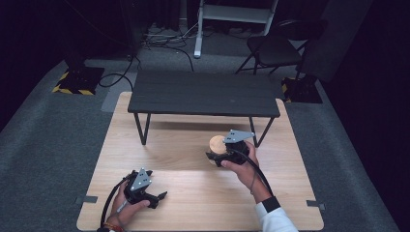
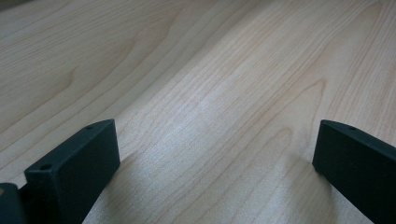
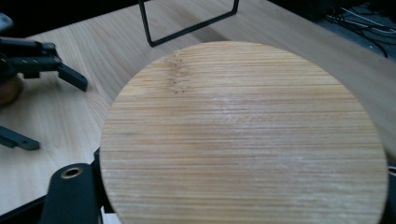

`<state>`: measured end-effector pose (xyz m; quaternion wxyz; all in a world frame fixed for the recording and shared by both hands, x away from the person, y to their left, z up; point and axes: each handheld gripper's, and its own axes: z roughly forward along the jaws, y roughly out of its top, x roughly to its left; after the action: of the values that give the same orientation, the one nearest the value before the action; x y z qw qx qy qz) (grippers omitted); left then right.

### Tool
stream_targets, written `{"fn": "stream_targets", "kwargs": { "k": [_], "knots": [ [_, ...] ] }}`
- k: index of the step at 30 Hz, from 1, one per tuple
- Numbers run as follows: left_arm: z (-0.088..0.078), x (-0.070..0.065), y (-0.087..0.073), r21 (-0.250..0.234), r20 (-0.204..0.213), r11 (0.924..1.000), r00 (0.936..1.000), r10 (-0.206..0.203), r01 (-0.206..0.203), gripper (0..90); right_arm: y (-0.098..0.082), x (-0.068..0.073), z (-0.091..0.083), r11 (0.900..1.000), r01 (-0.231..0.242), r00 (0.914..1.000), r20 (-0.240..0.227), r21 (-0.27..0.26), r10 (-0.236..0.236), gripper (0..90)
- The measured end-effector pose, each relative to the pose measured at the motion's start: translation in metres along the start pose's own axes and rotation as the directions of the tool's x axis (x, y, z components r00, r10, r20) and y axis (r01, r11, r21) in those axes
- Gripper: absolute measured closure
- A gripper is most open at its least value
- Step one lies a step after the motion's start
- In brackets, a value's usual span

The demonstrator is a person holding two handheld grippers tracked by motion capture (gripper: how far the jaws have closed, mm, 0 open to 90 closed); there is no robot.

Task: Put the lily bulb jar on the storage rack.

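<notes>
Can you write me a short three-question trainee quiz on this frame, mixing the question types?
1. True or false: the right gripper is shut on the round wooden disc.
2. How do the jaws of the left gripper stand? A) wide apart with bare tabletop between them B) shut on a cup C) shut on a cable
3. What dark piece of furniture stands on the far half of the light wooden table?

Key
1. True: in the right gripper view the disc sits right at the jaws, and in the high view it is at that gripper.
2. A
3. A small black bench on thin metal legs.
</notes>
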<state>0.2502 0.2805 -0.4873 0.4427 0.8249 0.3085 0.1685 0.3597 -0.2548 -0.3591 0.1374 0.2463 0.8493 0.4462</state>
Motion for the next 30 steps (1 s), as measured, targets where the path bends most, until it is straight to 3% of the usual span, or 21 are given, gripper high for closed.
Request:
{"fn": "stream_targets", "kwargs": {
  "k": [4, 8, 9, 11, 15, 19, 24, 29, 30],
  "knots": [
    [0.0, 0.0, 0.0, 0.0, 0.0, 1.0, 1.0, 0.0, 0.0, 0.5, 0.012, -0.004, -0.017, 1.0, -0.006, 0.9999, -0.011, -0.016, 0.006, 24.7],
    [0.0, 0.0, 0.0, 0.0, 0.005, 1.0, 1.0, 0.003, -0.003, 0.5, 0.043, -0.013, -0.04, 0.999, -0.021, 0.9998, -0.005, -0.03, 0.021, 24.7],
    [0.0, 0.0, 0.0, 0.0, 0.005, 1.0, 1.0, 0.003, -0.003, 0.5, 0.043, -0.013, -0.04, 0.999, -0.021, 0.9998, -0.005, -0.03, 0.021, 24.7],
    [0.0, 0.001, 0.0, 0.0, 0.006, 1.0, 1.0, 0.004, -0.004, 0.5, 0.063, -0.019, -0.05, 0.999, -0.023, 0.9997, -0.002, -0.038, 0.023, 24.7],
    [0.0, 0.001, 0.0, 0.0, 0.008, 1.0, 1.0, 0.006, -0.006, 0.5, 0.085, -0.028, -0.06, 0.999, -0.024, 0.9996, -0.012, -0.047, 0.024, 24.7],
    [0.0, 0.001, 0.0, 0.0, 0.008, 1.0, 0.9999, 0.006, -0.006, 0.5, 0.109, -0.031, -0.068, 0.999, -0.018, 0.9997, 0.015, -0.041, 0.019, 24.7],
    [0.0, 0.001, 0.0, 0.0, 0.009, 1.0, 0.9999, 0.007, -0.007, 0.5, 0.127, -0.036, -0.071, 0.999, -0.031, 0.9981, 0.053, -0.042, 0.033, 24.7],
    [0.0, 0.001, 0.0, -0.001, 0.011, 1.0, 0.9999, 0.008, -0.008, 0.5, 0.141, -0.037, -0.068, 0.999, -0.037, 0.9928, 0.113, -0.026, 0.04, 24.7],
    [0.0, 0.001, 0.0, -0.001, 0.011, 1.0, 0.9999, 0.008, -0.008, 0.5, 0.146, -0.039, -0.065, 0.999, -0.049, 0.9878, 0.147, -0.019, 0.052, 24.7]
  ]
}}
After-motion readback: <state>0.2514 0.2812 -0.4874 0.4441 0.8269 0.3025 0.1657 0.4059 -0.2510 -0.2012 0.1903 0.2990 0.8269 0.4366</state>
